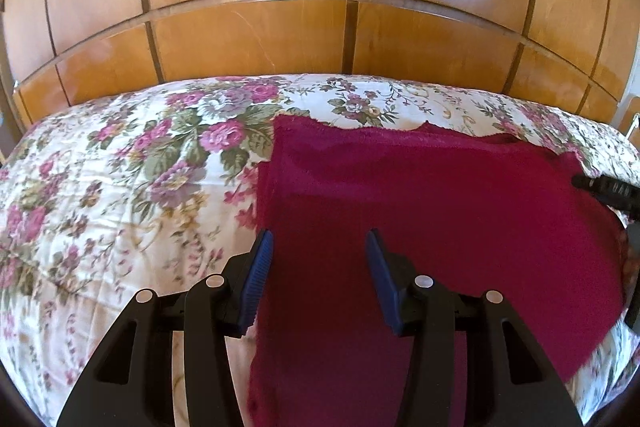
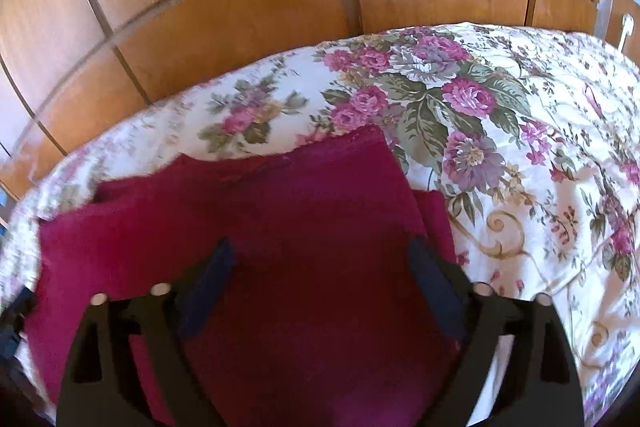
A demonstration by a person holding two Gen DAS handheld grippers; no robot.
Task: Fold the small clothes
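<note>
A dark red fleecy cloth (image 1: 420,195) lies spread on a floral bedspread (image 1: 112,187). My left gripper (image 1: 319,239) is open and empty, just above the cloth's left part, its left finger over the cloth's left edge. In the right wrist view the cloth (image 2: 248,203) shows a folded layer on top with a second layer's edge sticking out at the right. My right gripper (image 2: 322,247) is open wide and empty above the cloth's right part. Part of the right gripper (image 1: 608,191) shows at the right edge of the left wrist view.
A wooden panelled wardrobe (image 1: 320,7) stands right behind the bed. The floral bedspread (image 2: 540,187) extends to both sides of the cloth. A white door handle (image 2: 624,27) shows at the far right.
</note>
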